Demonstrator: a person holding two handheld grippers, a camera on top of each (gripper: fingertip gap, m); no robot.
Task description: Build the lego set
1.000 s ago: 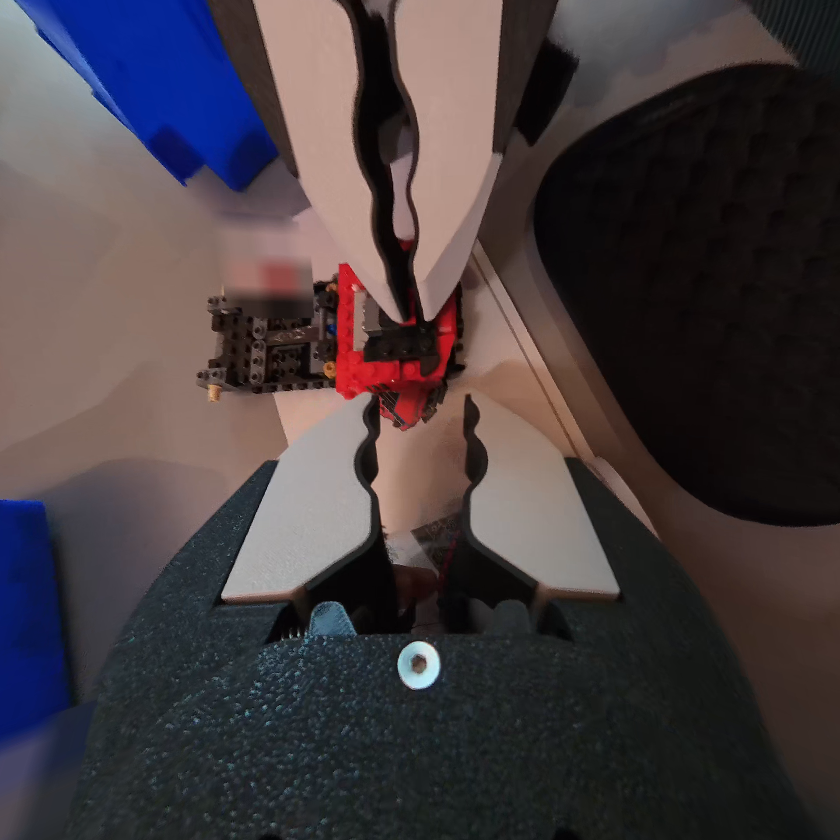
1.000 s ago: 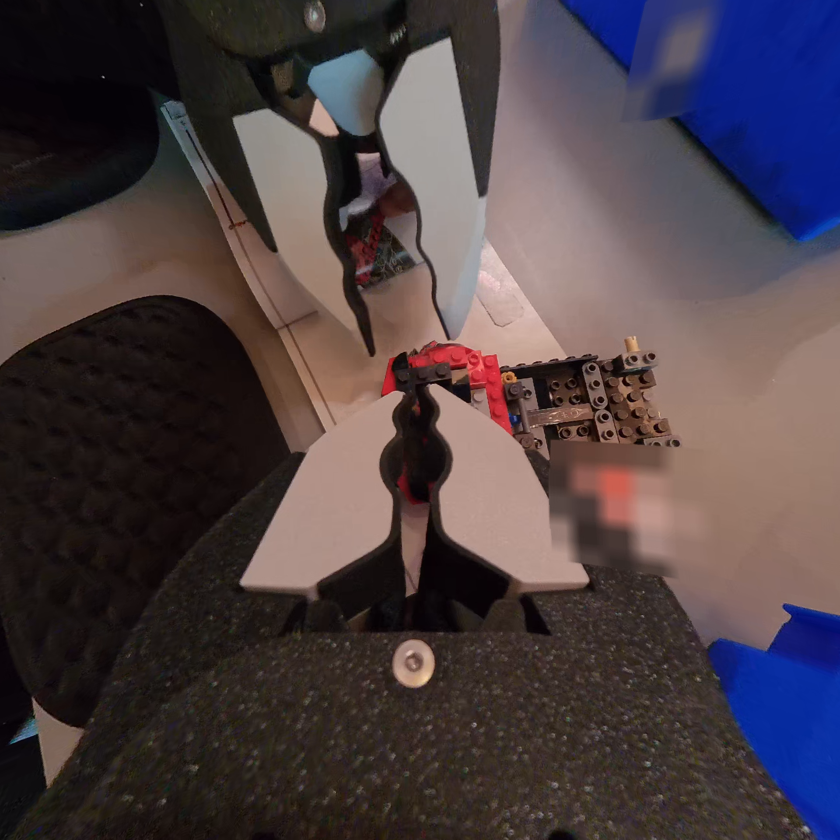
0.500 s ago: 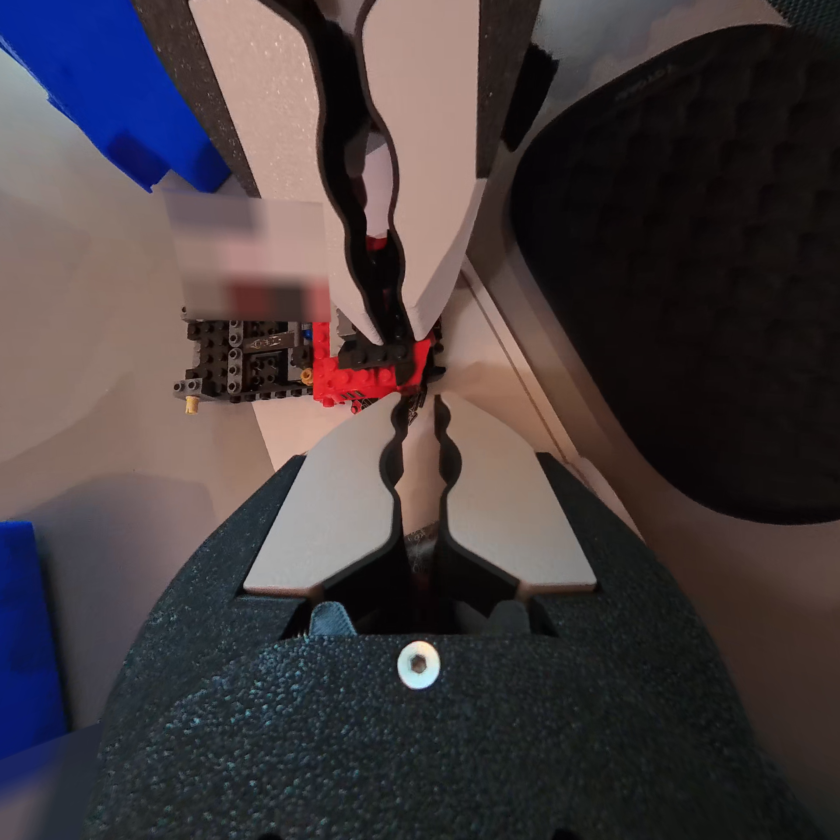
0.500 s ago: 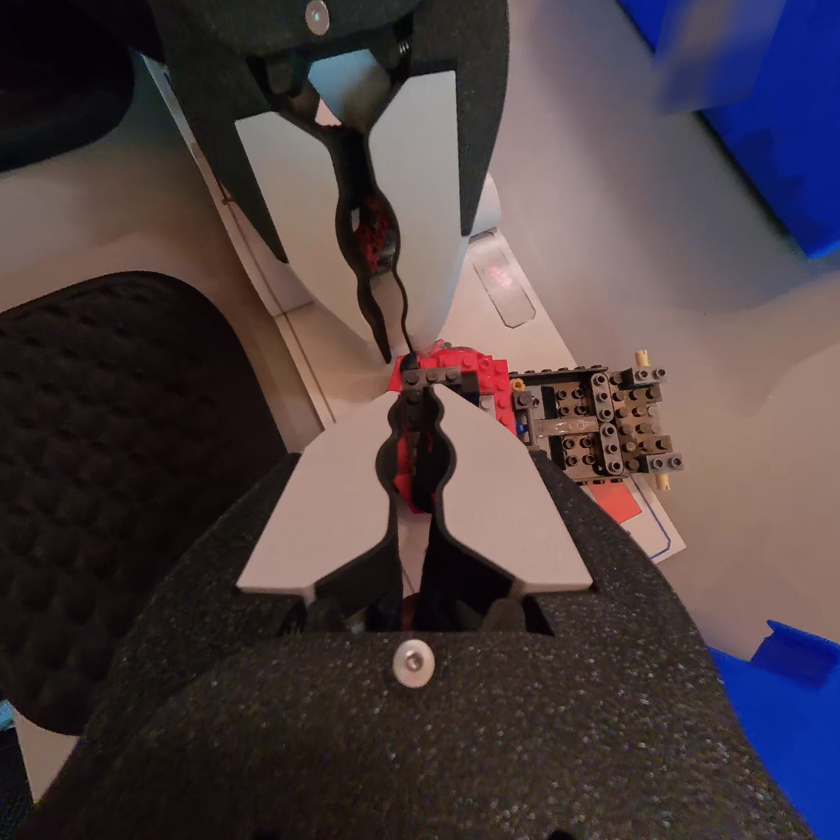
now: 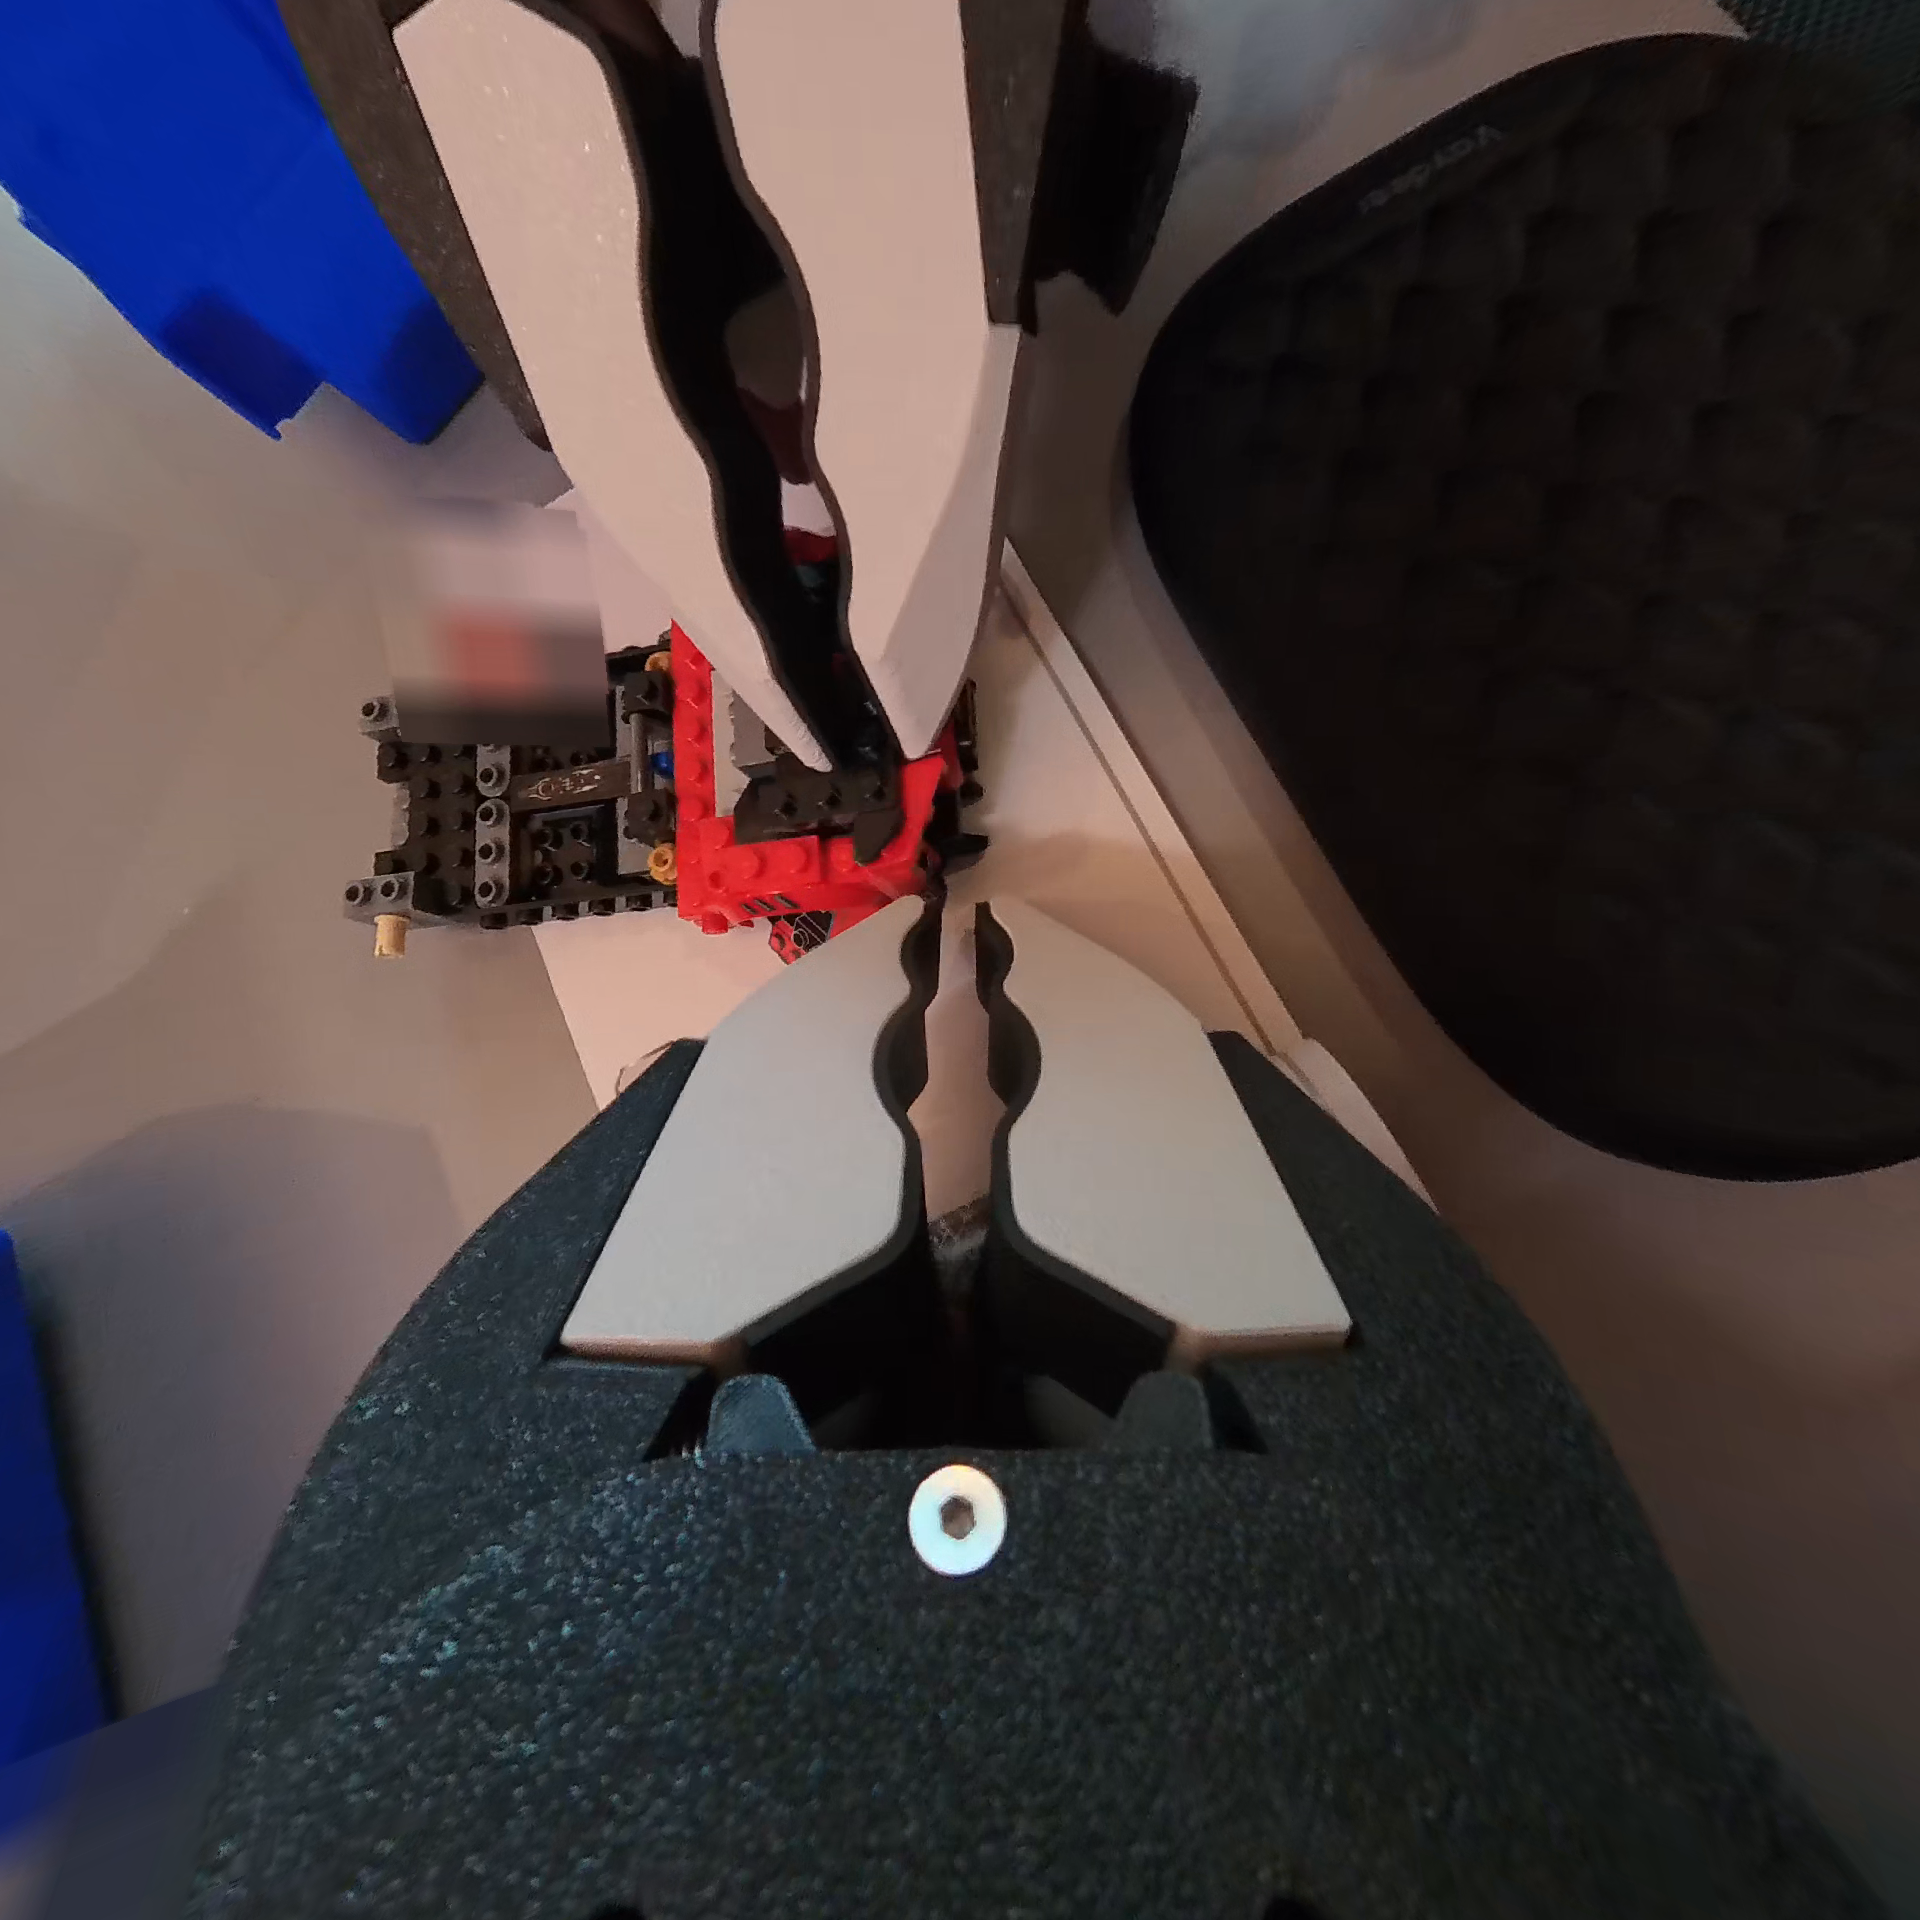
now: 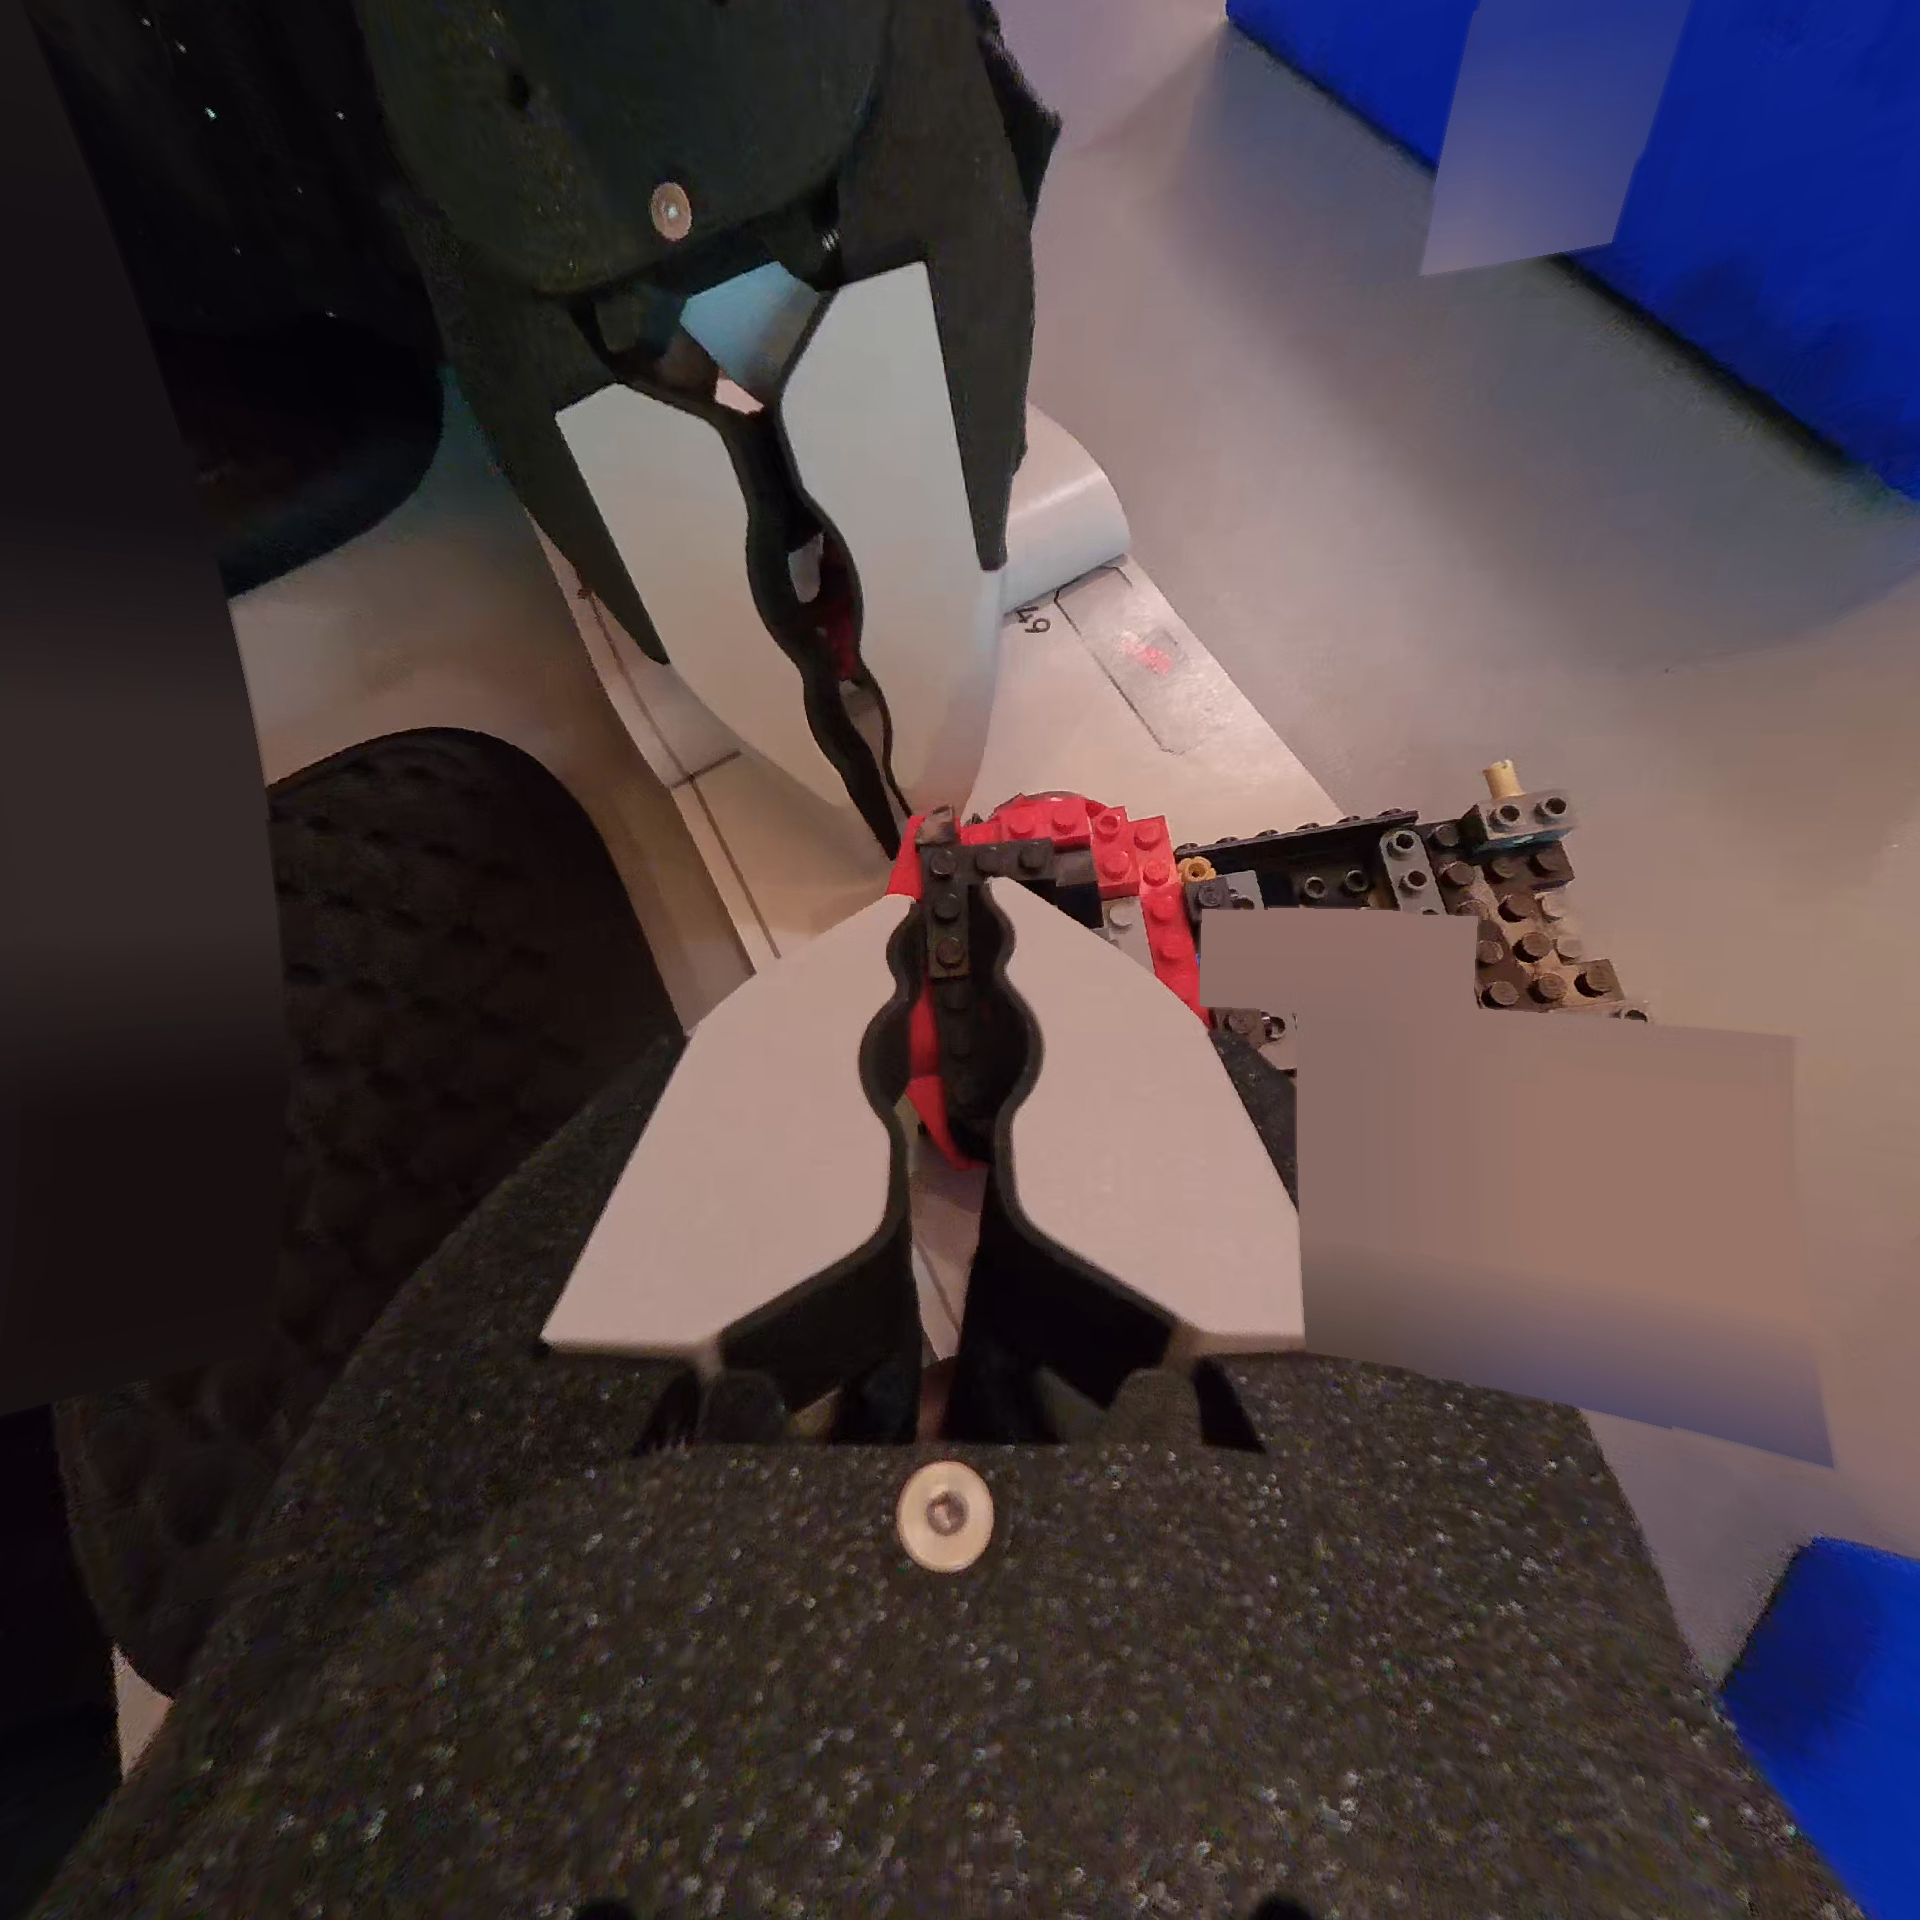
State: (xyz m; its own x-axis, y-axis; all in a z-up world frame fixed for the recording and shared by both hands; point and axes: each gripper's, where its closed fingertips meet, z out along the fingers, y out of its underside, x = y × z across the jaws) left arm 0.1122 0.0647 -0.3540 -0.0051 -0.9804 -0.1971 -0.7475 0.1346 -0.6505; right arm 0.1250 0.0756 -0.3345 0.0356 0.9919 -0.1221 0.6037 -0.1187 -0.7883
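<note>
Pinching a black plate [image 6: 948, 935] on the red end of the lego model [image 5: 644, 821], right gripper [image 6: 951, 914] is clamped tight, left gripper [image 5: 951, 935] nearly closed, empty, just beside that end.

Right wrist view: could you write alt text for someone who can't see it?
A gripper in the foreground is shut on a black strip of a red and black lego model lying on a pale table. A second gripper reaches in from the top, its tips nearly closed at the model's red end, with a dark cushion to the left.
</note>
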